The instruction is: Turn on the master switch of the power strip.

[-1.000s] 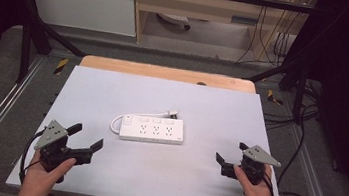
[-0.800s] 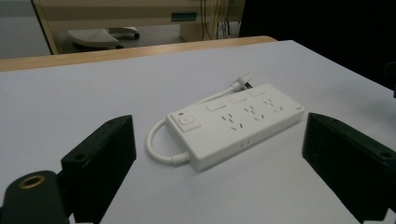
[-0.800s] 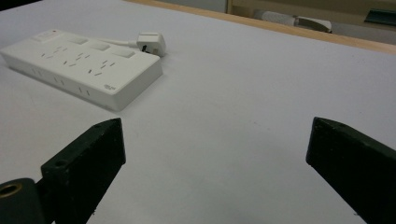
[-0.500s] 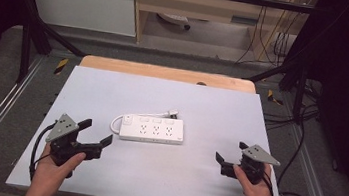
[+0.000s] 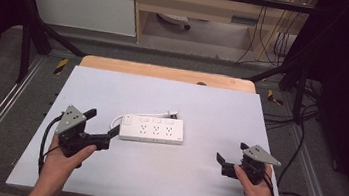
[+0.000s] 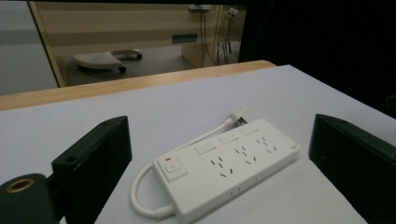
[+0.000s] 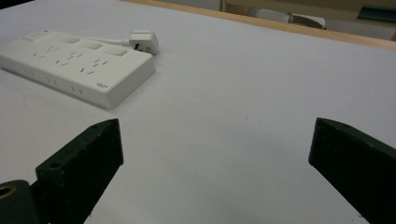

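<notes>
Because the white plastic power strip (image 5: 152, 129) lies crosswise on the table (image 5: 211, 107), its switch end sits just beside the open left tongs (image 5: 103, 128), while the open right tongs (image 5: 230, 158) stand well apart.

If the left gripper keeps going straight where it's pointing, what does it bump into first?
Most likely the white power strip. The left gripper is open and aims at the strip's switch end, with bare table between them. The looped cord at that end might be touched first; depth is unclear.

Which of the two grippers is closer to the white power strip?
The left gripper: its open fingers almost reach the power strip, while the right gripper sits well apart.
</notes>
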Motion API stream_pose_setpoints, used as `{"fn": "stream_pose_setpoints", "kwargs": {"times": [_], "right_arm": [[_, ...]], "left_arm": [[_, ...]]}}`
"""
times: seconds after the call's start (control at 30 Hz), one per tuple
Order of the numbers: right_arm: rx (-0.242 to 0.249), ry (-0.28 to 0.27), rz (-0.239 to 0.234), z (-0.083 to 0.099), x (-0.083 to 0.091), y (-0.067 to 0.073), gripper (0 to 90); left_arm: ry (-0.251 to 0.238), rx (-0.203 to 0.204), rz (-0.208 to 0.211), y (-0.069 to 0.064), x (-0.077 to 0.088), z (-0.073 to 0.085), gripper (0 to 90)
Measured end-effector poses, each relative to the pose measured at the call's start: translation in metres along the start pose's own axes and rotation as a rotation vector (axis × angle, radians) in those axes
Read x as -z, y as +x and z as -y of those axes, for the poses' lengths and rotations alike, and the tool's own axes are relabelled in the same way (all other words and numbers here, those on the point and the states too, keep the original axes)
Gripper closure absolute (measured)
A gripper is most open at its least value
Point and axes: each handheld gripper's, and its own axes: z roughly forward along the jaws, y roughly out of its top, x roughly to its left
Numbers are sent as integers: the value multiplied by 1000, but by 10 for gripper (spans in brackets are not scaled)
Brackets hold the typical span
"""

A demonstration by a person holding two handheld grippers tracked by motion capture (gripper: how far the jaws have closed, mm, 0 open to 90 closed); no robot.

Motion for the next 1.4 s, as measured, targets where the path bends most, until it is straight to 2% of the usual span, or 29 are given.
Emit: {"fn": "stream_pose_setpoints", "kwargs": {"times": [0.3,0.43,0.47,0.6,0.7,0.8,0.97,1.07,1.4], "right_arm": [[-4,25,3,3,-2,1,45],[-5,14,4,1,-2,0,45],[-9,14,3,0,-3,0,45],[-11,24,5,2,-4,1,43],[-18,38,6,5,-5,-2,43],[-46,30,-2,6,-6,-4,45],[-26,35,-14,5,-7,-2,45],[-20,39,-17,5,-8,-1,45],[-18,48,-20,6,-9,0,42]], "left_arm": [[20,4,3,0,-18,-8,70],[19,-4,1,-2,-26,-12,66],[17,1,-6,-3,-28,-13,66],[10,-30,-49,-6,-35,-15,60],[19,-15,-33,-8,-43,-16,61],[40,-23,-27,-11,-51,-16,61],[63,-39,-8,-13,-62,-18,61],[50,-33,6,-13,-64,-20,61],[50,-5,-20,-3,-71,-21,63]]}}
